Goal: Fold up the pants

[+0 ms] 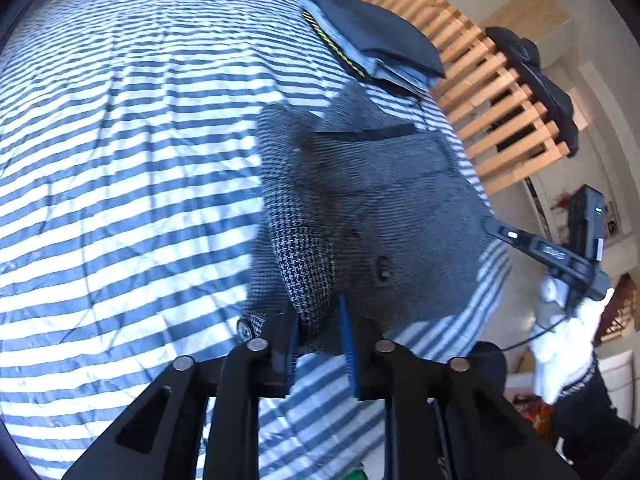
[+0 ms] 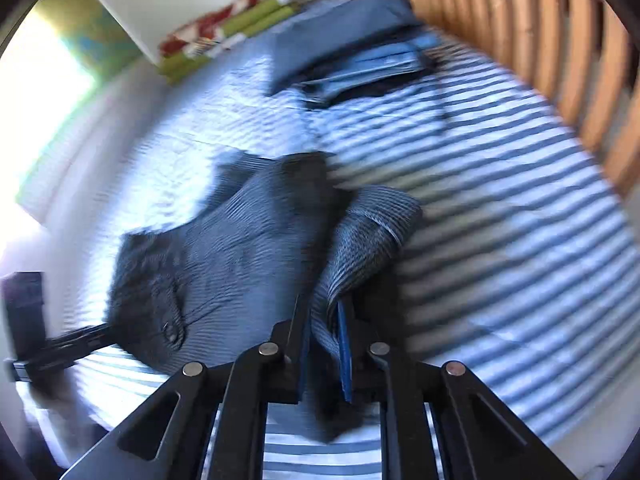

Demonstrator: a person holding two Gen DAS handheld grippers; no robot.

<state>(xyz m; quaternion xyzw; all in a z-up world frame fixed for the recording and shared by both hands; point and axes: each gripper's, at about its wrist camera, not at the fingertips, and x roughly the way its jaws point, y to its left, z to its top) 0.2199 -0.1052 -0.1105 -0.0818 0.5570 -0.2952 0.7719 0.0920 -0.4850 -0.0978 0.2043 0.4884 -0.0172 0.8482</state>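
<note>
My left gripper point(image 1: 320, 332) and right gripper point(image 2: 324, 340) each stand slightly apart with a fold of the pants point(image 1: 368, 200) between the pads, not clearly pinched. The pants lie bunched on the striped bed point(image 1: 120, 160), nearer me than the folded stack point(image 1: 376, 44). I should let both corners drop evenly, then smooth the fold.

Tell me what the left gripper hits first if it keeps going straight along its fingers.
The grey pants: their cloth already sits between the left gripper fingers. Beyond it, probably the striped bedding.
</note>
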